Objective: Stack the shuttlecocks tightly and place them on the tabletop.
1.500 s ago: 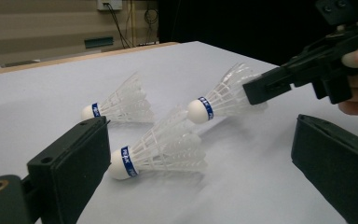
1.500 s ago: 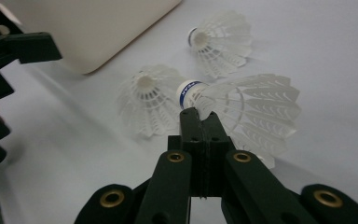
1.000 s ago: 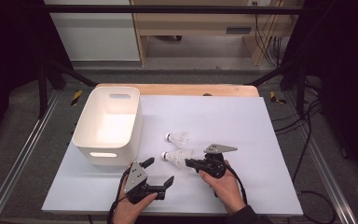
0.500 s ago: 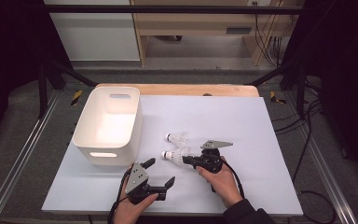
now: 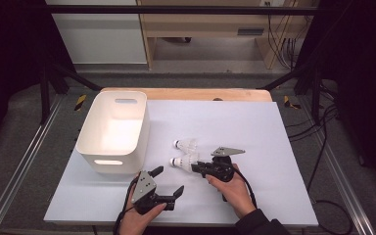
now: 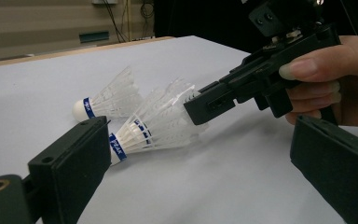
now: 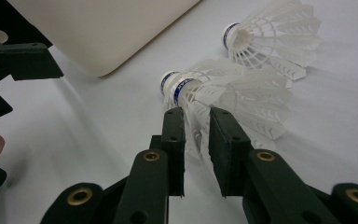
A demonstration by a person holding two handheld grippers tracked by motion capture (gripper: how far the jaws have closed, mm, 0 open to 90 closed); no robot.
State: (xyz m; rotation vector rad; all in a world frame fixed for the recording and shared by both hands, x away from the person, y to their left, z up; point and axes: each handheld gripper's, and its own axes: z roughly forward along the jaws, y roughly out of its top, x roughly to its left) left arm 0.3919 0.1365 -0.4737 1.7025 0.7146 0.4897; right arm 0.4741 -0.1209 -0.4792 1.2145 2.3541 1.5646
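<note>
While the right gripper (image 7: 196,140) has its jaws set narrowly about the feather skirt of the near shuttlecock (image 7: 223,95), the feathers pass between the pads and the bite looks light, so the hold cannot be called firm. That shuttlecock lies on its side on the white table sheet (image 5: 254,122), just beside the far shuttlecock (image 5: 186,145) and to the right of the white bin (image 5: 111,132). For a sound pick, the pads ought to close further down toward the cork, gently enough not to crush the feathers, before any lift toward the bin. The left gripper (image 5: 169,183) rests low at the front with its jaws wide apart and nothing between them. Against the earlier frames, the right gripper's jaws have just been opening from fully together, with the skirt now between them; both shuttlecocks and the bin lie as before.
</note>
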